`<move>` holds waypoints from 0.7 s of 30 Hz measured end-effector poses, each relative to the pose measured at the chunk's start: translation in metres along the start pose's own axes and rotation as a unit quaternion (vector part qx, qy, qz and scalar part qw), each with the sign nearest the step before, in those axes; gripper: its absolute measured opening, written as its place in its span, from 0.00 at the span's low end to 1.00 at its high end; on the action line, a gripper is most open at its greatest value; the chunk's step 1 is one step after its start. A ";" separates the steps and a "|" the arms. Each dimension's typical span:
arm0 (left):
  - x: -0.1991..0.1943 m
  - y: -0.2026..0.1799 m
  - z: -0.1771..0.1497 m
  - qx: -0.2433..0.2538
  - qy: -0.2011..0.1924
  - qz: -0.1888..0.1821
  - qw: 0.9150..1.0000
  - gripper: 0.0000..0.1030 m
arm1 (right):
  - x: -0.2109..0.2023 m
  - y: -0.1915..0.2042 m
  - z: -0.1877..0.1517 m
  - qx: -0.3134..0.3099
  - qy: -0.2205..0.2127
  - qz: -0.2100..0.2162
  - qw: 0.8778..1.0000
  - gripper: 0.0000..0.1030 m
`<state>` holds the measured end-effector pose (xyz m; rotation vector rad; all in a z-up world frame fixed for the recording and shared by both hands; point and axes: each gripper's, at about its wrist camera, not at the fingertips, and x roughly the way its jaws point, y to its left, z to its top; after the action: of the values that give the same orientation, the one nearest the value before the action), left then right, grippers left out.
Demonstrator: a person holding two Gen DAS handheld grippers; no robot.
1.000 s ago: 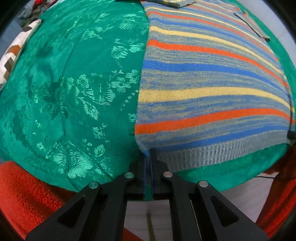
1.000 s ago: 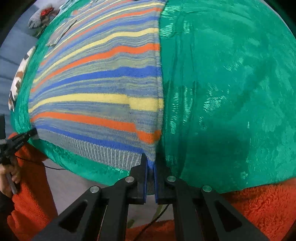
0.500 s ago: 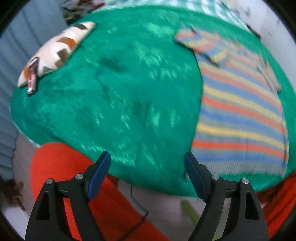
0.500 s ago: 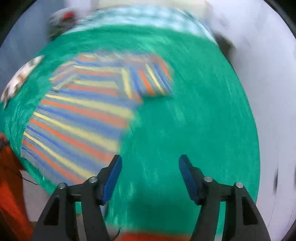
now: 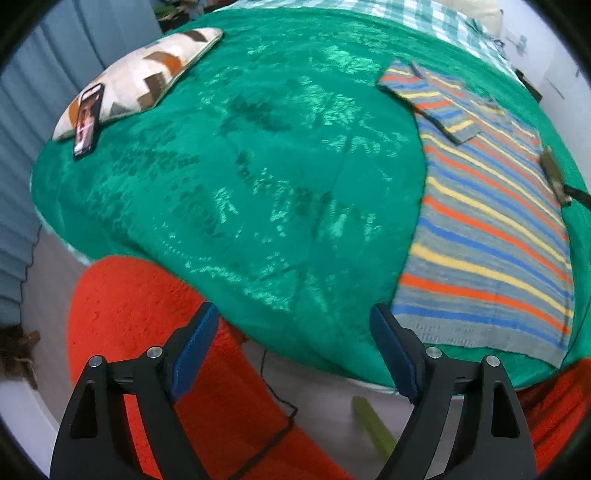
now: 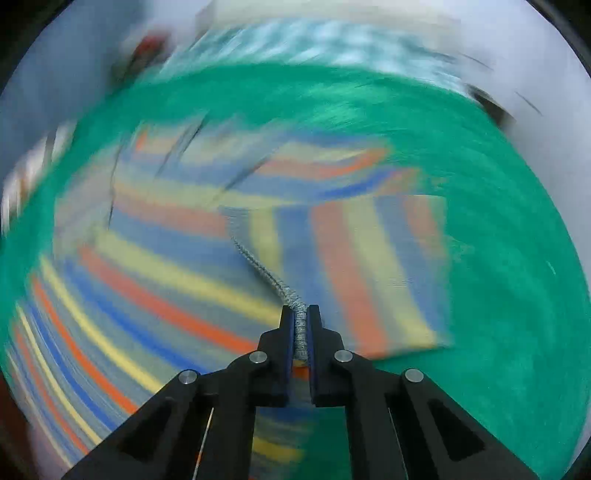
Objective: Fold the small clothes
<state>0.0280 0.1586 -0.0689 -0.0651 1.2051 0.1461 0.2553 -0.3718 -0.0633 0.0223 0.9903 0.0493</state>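
A striped knit sweater (image 5: 487,229) in grey, blue, orange and yellow lies flat on the green bedspread (image 5: 240,166), at the right of the left wrist view. My left gripper (image 5: 291,317) stands open above the bed's near edge, left of the sweater's ribbed hem, with nothing between its fingers. In the blurred right wrist view, my right gripper (image 6: 300,314) is shut on the grey ribbed cuff (image 6: 301,332) of the sweater's sleeve (image 6: 369,266). The sleeve lies beside the body of the sweater (image 6: 147,277).
A patterned pillow (image 5: 140,77) with a phone (image 5: 86,120) leaning on it lies at the bed's far left. Orange fleece (image 5: 147,332) hangs below the near bed edge. A checked sheet (image 5: 424,14) covers the far end. Green bedspread (image 6: 517,258) spreads right of the sleeve.
Both grippers let go of the sweater's hem corners and opened. The left one rose and drew back from the bed. The right one swung to the sleeve and shut on its cuff.
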 end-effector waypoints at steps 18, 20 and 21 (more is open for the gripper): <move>-0.005 -0.080 -0.002 0.091 0.011 -0.019 0.996 0.83 | -0.041 -0.258 -0.108 0.448 -0.026 -0.048 0.893 0.05; 0.002 -0.078 -0.003 0.087 0.023 -0.016 0.996 0.83 | -0.051 -0.250 -0.116 0.438 -0.023 -0.060 0.897 0.04; 0.004 -0.077 -0.002 0.087 0.025 -0.015 0.996 0.82 | -0.050 -0.249 -0.116 0.431 -0.020 -0.067 0.900 0.04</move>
<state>0.0385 0.0824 -0.0754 0.0657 1.2622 0.0133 0.1390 -0.6232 -0.0953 0.7670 0.9032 -0.5200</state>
